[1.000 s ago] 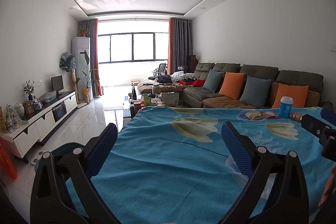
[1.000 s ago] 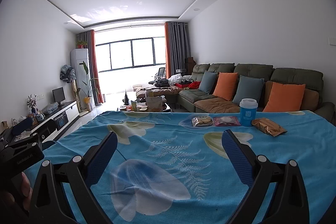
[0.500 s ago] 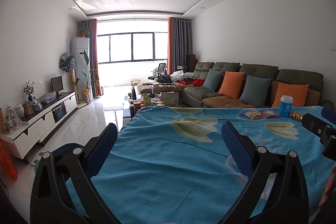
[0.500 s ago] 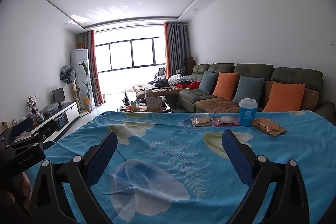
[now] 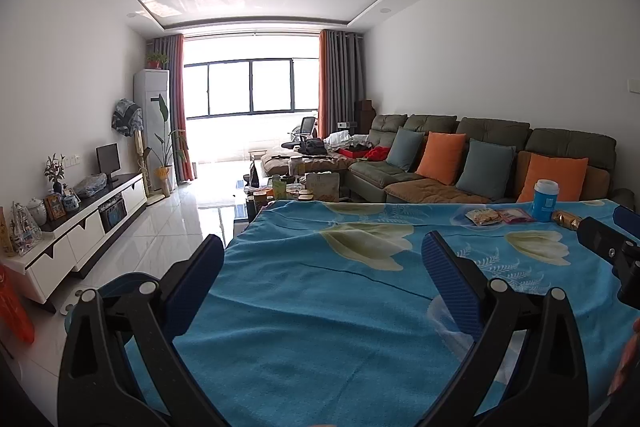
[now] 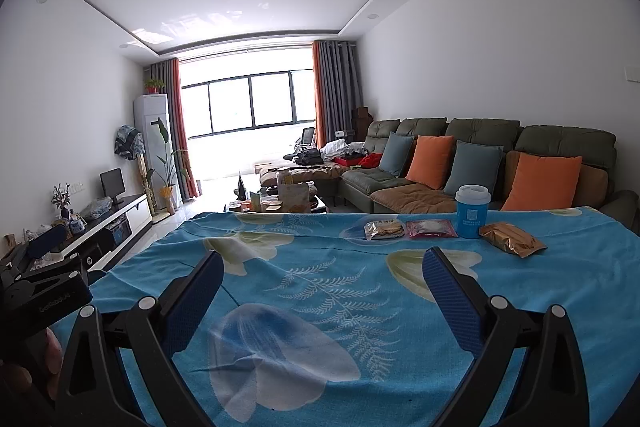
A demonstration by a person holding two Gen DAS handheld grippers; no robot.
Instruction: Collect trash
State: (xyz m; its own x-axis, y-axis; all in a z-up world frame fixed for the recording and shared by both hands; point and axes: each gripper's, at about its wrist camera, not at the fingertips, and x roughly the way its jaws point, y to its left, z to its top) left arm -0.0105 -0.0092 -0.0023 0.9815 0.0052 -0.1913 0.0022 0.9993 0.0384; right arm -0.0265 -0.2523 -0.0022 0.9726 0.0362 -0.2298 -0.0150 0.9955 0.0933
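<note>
At the far edge of the table with its blue flowered cloth (image 6: 320, 279) lie a clear snack packet (image 6: 383, 229), a pink packet (image 6: 431, 228) and a golden-brown wrapper (image 6: 512, 244), beside an upright blue cup with a white lid (image 6: 472, 211). The same cup (image 5: 545, 200) and packets (image 5: 485, 216) show far right in the left wrist view. My right gripper (image 6: 320, 285) stands open over the near cloth, well short of them, holding nothing. My left gripper (image 5: 320, 273) is open and empty over the table's left part.
A blue bin (image 5: 116, 291) sits on the floor by the table's left edge, partly behind my left finger. An orange bag (image 5: 14, 307) shows at far left. A sofa with cushions (image 6: 480, 163) lies beyond the table, a TV cabinet (image 5: 80, 227) along the left wall.
</note>
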